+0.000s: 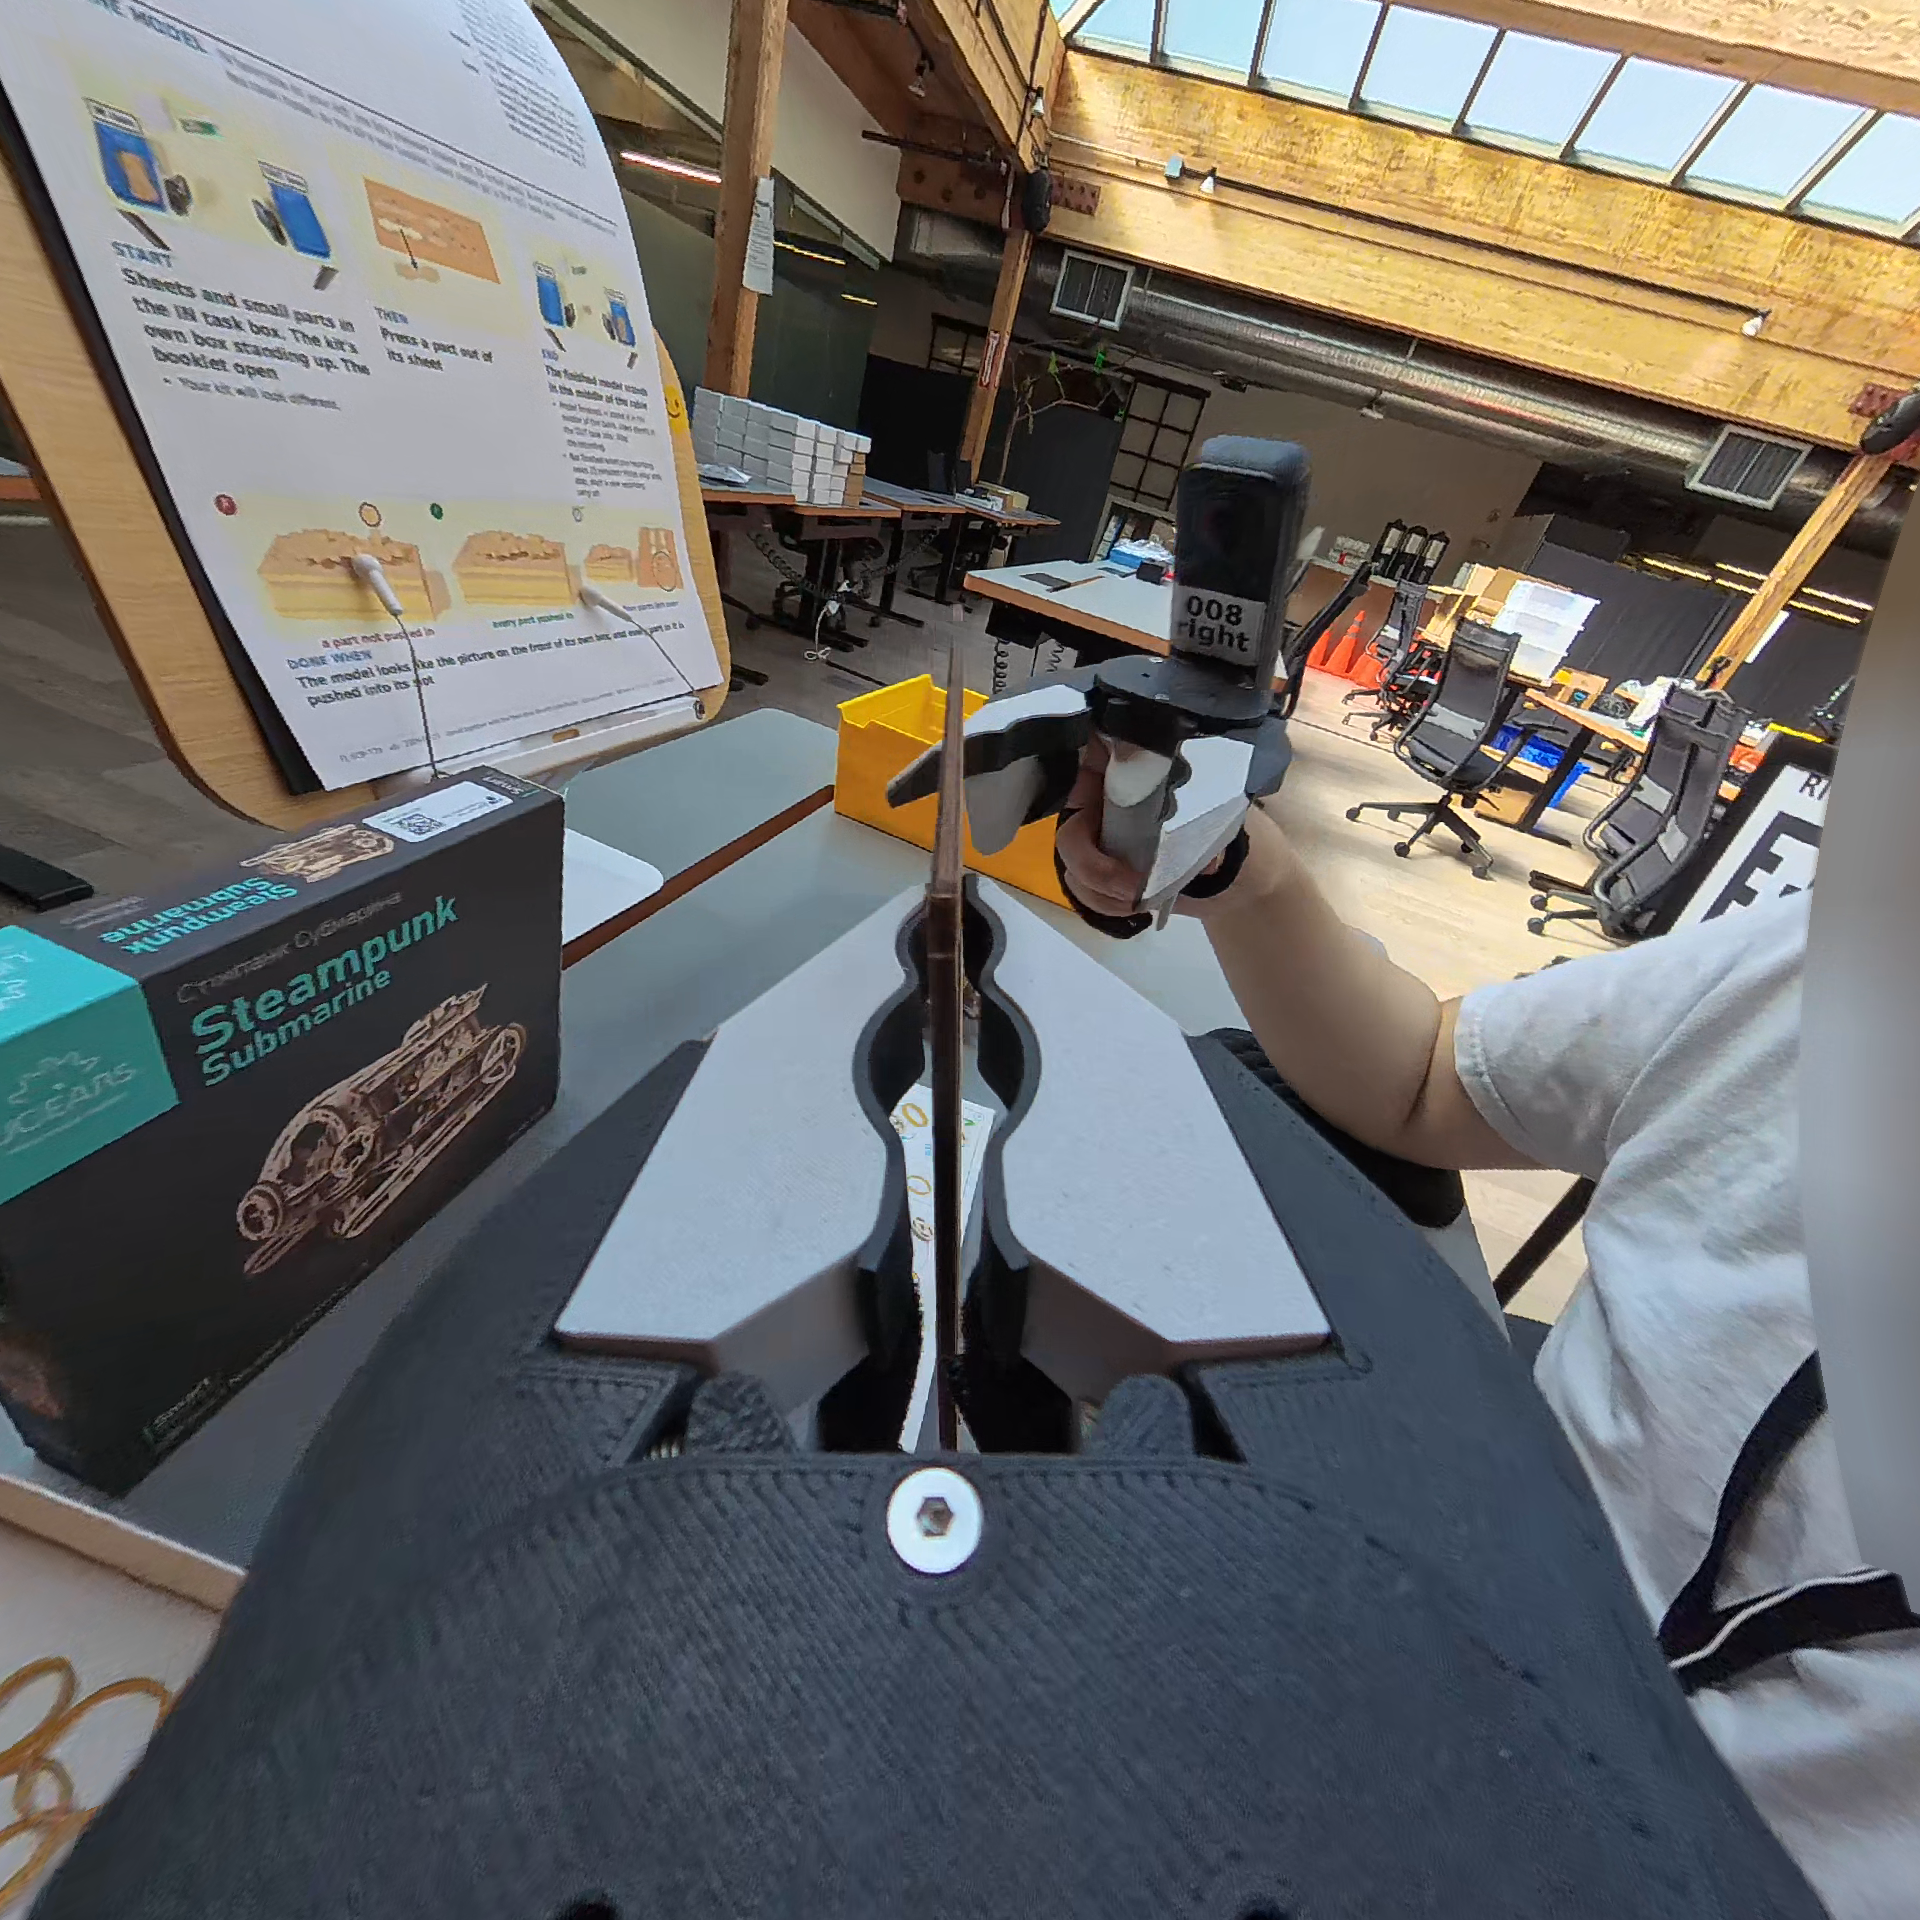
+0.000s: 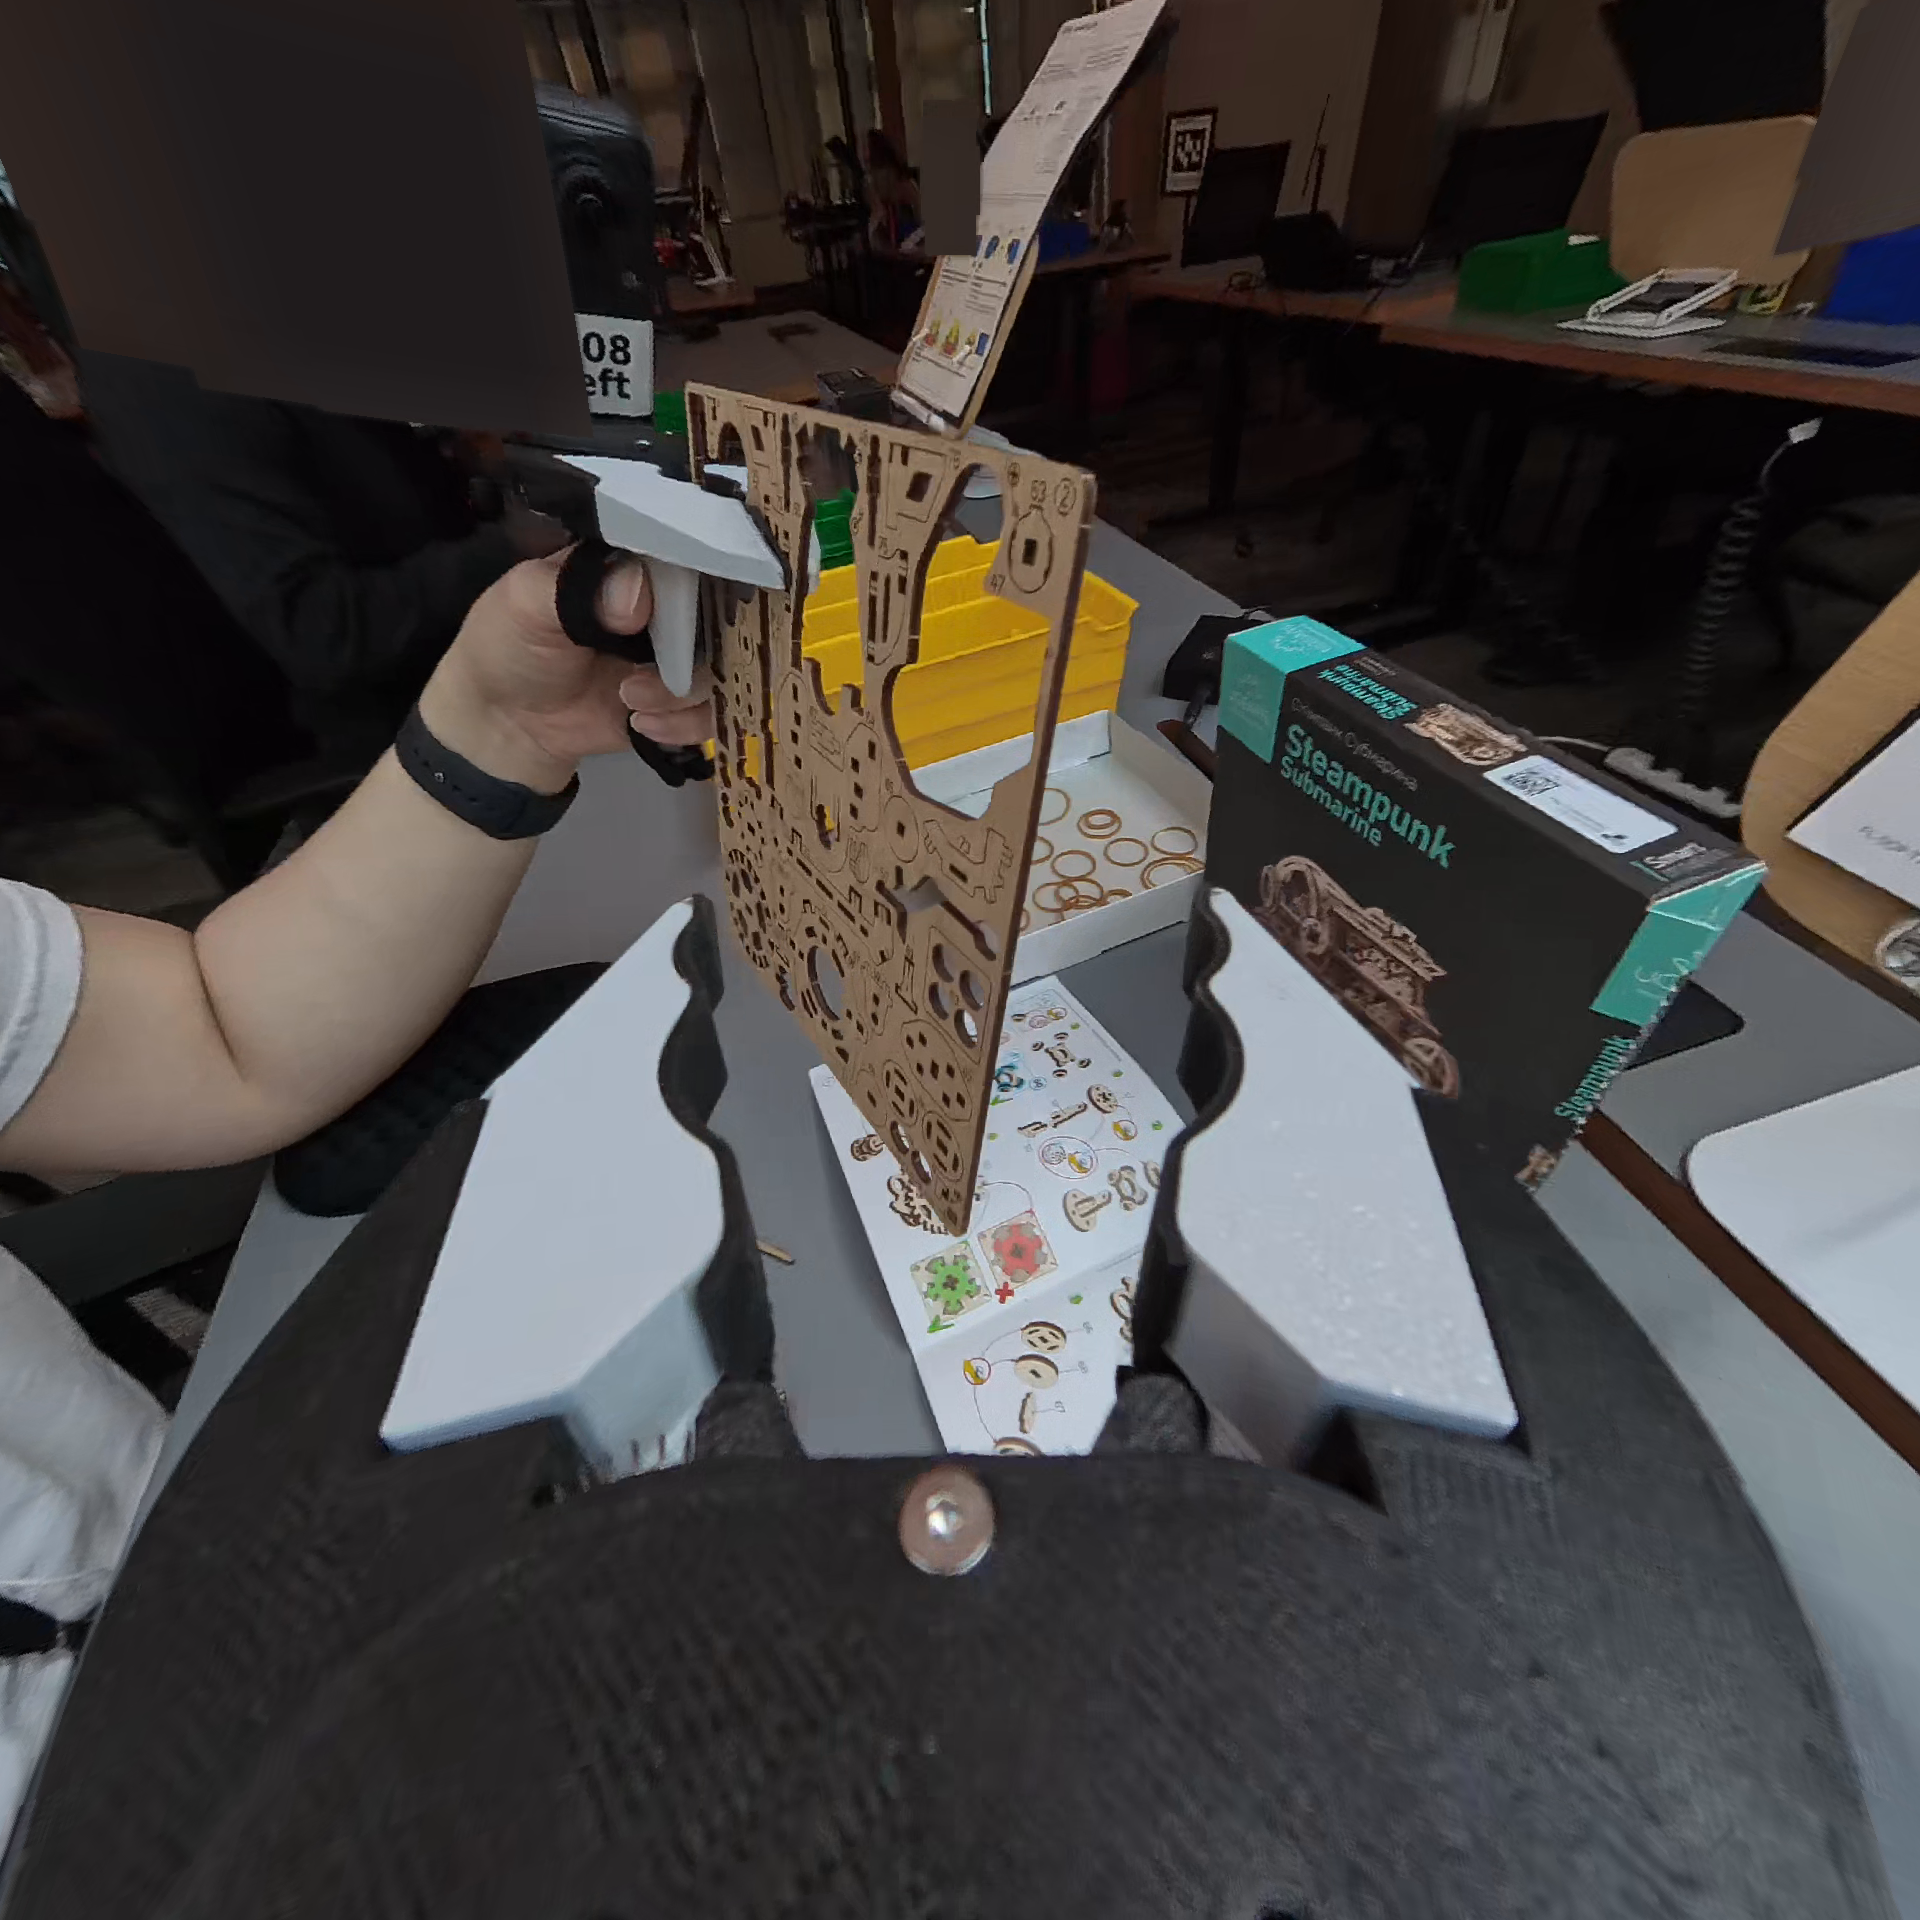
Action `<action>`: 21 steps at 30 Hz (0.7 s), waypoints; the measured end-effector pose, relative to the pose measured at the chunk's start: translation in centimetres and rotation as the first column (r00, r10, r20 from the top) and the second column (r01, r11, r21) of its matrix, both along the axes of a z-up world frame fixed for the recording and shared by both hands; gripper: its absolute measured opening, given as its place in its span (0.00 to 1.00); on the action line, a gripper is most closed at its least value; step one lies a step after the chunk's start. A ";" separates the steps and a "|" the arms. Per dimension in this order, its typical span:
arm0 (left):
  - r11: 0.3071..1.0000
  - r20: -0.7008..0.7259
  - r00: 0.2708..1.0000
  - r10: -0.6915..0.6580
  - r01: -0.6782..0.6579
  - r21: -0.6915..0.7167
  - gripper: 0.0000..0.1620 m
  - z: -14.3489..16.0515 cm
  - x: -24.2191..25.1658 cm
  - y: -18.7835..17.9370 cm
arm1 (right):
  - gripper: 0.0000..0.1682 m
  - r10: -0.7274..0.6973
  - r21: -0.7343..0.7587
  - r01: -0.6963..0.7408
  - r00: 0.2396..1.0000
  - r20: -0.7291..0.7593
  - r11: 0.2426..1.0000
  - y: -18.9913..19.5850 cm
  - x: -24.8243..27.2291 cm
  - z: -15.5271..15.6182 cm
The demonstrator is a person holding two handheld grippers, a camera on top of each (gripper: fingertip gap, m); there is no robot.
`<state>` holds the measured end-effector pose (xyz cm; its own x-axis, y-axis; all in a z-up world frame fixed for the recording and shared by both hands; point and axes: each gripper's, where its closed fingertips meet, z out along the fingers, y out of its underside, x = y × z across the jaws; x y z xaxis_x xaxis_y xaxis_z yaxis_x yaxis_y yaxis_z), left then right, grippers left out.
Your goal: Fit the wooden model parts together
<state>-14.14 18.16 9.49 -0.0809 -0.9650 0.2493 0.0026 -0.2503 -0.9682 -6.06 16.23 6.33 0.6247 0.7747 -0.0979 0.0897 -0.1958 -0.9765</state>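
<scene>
The left gripper [image 2: 774,540] is clamped on the upper edge of the wooden parts sheet [image 2: 883,790], holding it upright above the table [image 2: 582,873]; the right gripper [image 2: 951,997] stands with its fingers wide apart, empty, just short of the sheet's lower edge. Beneath lies an open instruction booklet [image 2: 1029,1247] — beyond it a white tray [image 2: 1132,748] of rubber bands [image 2: 1101,862], a yellow bin [image 2: 977,655], and the dark kit box [image 2: 1455,883] standing at the right.

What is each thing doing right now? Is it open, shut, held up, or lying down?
Left tool: shut on the wooden sheet.
Right tool: open, holding nothing.
Wooden sheet: held upright in the air, some parts already pushed out.
Kit box: closed, standing on its edge.
Booklet: lying open on the table.
White tray: open, rubber bands inside.
Yellow bin: behind the sheet; contents hidden.
</scene>
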 end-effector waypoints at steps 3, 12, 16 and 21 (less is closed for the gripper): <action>0.997 0.013 0.997 -0.071 0.071 -0.022 0.00 -0.3 1.2 -1.1 | 0.46 0.103 -0.095 -0.109 0.992 -0.066 0.989 0.2 -1.1 -2.1; 0.987 0.101 0.983 -0.154 0.159 -0.036 0.04 0.3 1.5 -1.9 | 0.01 0.331 -0.106 -0.378 0.892 -0.307 0.920 -1.8 -1.9 -1.6; 0.983 0.156 0.976 -0.154 0.167 -0.074 0.20 0.9 1.4 -1.6 | 0.00 0.296 -0.116 -0.365 0.873 -0.388 0.924 -1.2 -1.0 -0.9; 0.993 0.118 0.990 -0.080 0.089 -0.074 0.21 0.3 1.0 -0.1 | 0.01 0.239 -0.097 -0.313 0.860 -0.450 0.945 -0.3 0.8 0.1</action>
<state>-13.17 18.01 9.78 -0.1934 -0.9312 0.3088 0.0881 -0.3300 -0.9399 -5.30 15.93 6.40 0.2556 0.8590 -0.4436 -0.2543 -0.3830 -0.8881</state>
